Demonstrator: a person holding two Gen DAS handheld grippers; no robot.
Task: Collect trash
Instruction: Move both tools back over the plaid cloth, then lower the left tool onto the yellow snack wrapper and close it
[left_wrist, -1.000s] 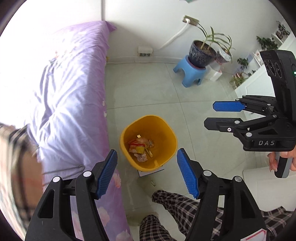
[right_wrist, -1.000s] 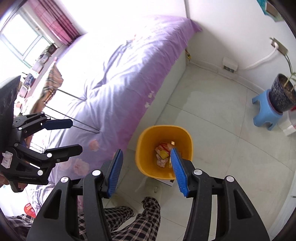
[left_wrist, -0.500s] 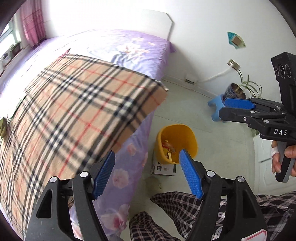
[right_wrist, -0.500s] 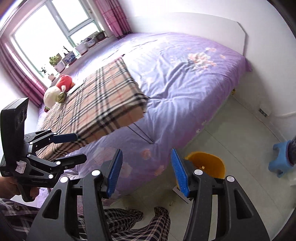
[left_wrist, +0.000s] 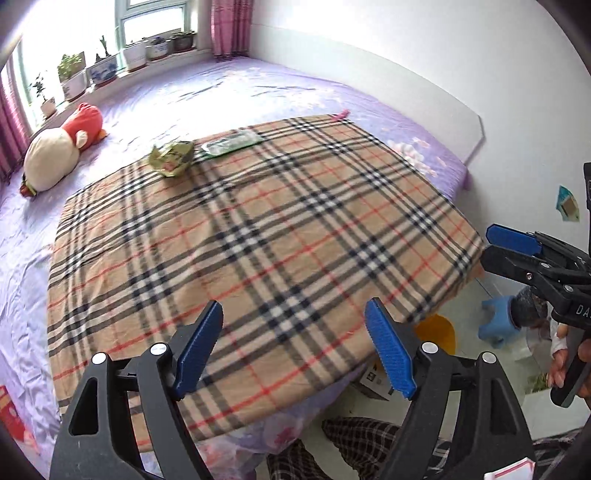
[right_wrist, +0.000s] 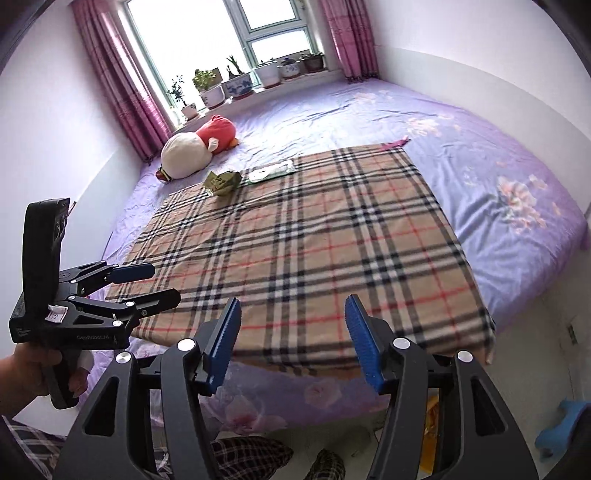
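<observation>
A crumpled yellow-green wrapper (left_wrist: 173, 158) (right_wrist: 222, 181) and a flat green-and-white packet (left_wrist: 232, 142) (right_wrist: 270, 171) lie at the far edge of the plaid blanket (left_wrist: 258, 236) (right_wrist: 314, 240) on the bed. My left gripper (left_wrist: 293, 349) (right_wrist: 157, 282) hangs over the blanket's near part, its jaws opening and nothing between them. My right gripper (right_wrist: 291, 343) (left_wrist: 491, 247) is at the blanket's near edge, jaws also opening and empty. The yellow bin (left_wrist: 437, 332) peeks out from under the bed's edge on the floor.
A red-and-white plush toy (left_wrist: 59, 146) (right_wrist: 199, 146) lies on the purple sheet (right_wrist: 498, 177) near the window with potted plants (right_wrist: 236, 85). A blue stool (left_wrist: 496, 319) stands on the floor by the bin. The person's plaid trouser legs (left_wrist: 354, 443) are at the bottom.
Both grippers swung up from the yellow bin on the floor toward the bed, so the plaid blanket and its trash now fill the views. The jaws of both stand wider.
</observation>
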